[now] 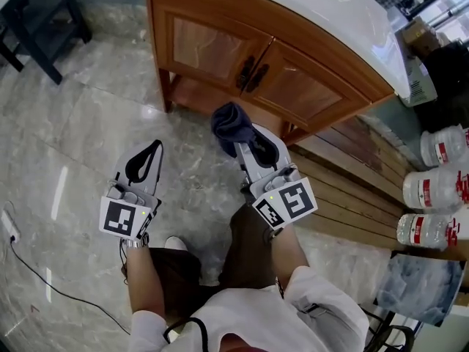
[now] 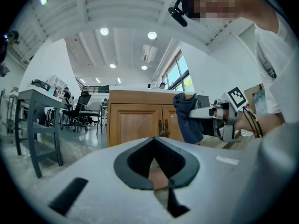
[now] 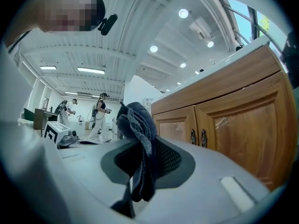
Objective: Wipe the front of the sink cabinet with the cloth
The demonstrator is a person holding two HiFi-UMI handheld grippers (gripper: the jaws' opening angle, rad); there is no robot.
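Note:
The wooden sink cabinet (image 1: 220, 50) with a white top stands ahead, its two doors closed, with dark handles (image 1: 250, 73) at the centre. My right gripper (image 1: 237, 141) is shut on a dark blue cloth (image 1: 229, 122), held bunched a short way in front of the cabinet's lower edge and not touching it. In the right gripper view the cloth (image 3: 138, 125) hangs over the jaws, with the cabinet doors (image 3: 233, 120) to the right. My left gripper (image 1: 156, 147) hangs lower left over the floor, shut and empty. The left gripper view shows the cabinet (image 2: 140, 120) and cloth (image 2: 187, 118).
A wooden slatted platform (image 1: 352, 171) runs along the cabinet's right side. Water bottles (image 1: 432, 189) stand at the right edge. A dark table frame (image 1: 44, 28) is at top left. A cable (image 1: 51, 284) lies on the marble floor. The person's legs are below me.

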